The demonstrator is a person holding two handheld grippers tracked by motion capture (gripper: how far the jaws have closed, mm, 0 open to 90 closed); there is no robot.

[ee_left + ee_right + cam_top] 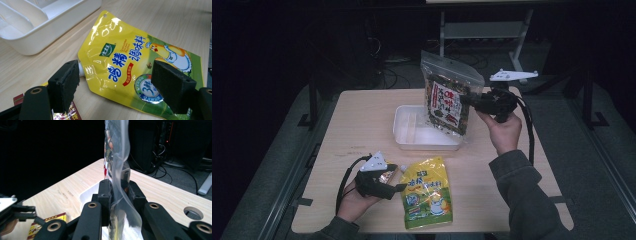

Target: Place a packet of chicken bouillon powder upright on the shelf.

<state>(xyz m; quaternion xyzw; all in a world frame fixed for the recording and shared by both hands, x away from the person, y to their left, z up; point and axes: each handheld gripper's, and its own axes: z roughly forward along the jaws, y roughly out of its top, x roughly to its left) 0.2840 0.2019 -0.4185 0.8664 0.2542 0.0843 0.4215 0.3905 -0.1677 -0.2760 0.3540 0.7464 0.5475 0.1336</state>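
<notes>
- The table point(362, 115) is pale wood, with dark floor and cables beyond its far edge.
- A white tray point(412, 131) with dividers sits near the middle of the table; the left gripper view catches its near wall point(45, 32).
- A clear zip bag point(448, 95) of dark snacks with a red-and-white label hangs upright over the tray's right end — its lower edge is close to the tray, though contact cannot be told.
- A yellow pouch point(427, 192) lies flat on the near part of the table, printed side up, its small white spout point(80, 68) pointing toward the left gripper.
- The right gripper point(468, 100) is held level, clamped on the bag's side edge; the right gripper view shows the plastic point(120, 182) pinched between the pads.
- The left gripper point(399, 187) rests low, just left of the pouch — its jaws stand apart, with the pouch's spout corner between them, not pressed.
- A small red-and-yellow packet point(67, 112) lies under the left gripper.
</notes>
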